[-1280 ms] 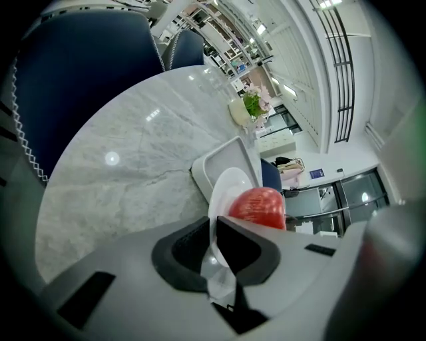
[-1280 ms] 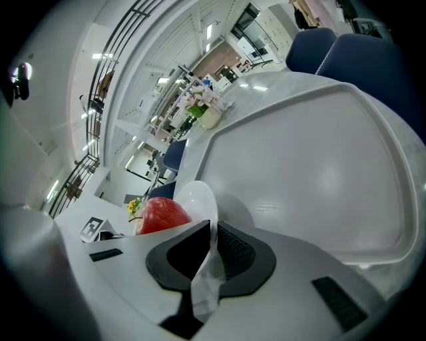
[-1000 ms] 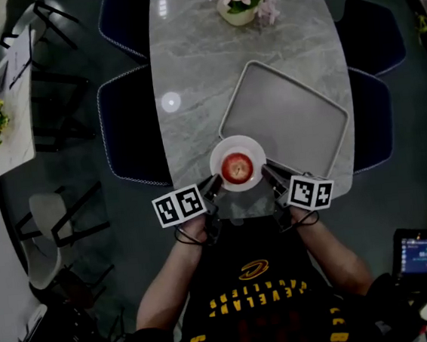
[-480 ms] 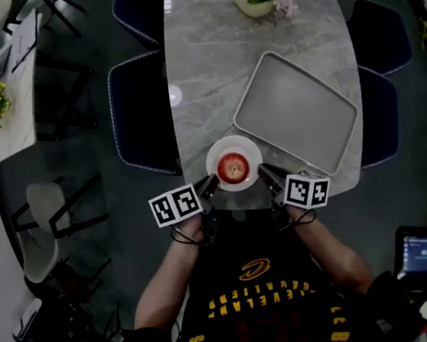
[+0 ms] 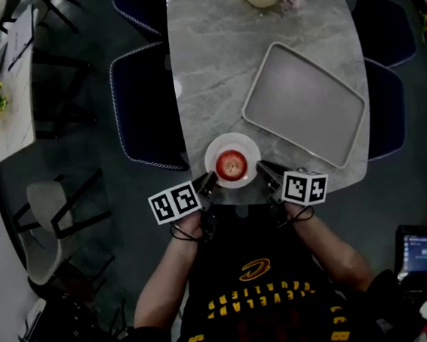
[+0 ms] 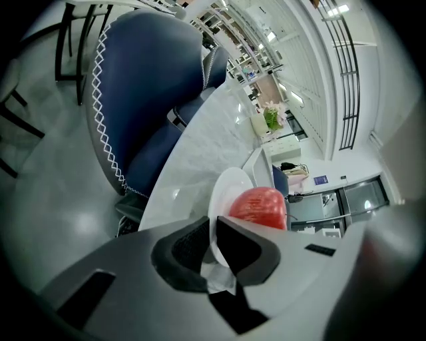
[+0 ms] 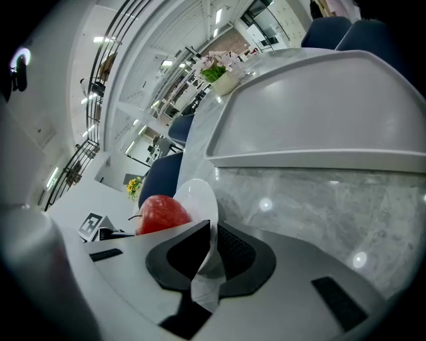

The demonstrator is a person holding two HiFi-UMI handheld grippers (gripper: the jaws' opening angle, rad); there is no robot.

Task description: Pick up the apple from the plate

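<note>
Status: apple rests on plate at the surface's near edge, unlifted. Both left tongs and right tongs pinch opposite plate rims; grasping the apple itself is not yet done.

Red apple, whole, sits centred on a round white plate. The plate lies between left gripper and right gripper, rim apparently pinched by both.

apple on plate, tray behind, right
</note>
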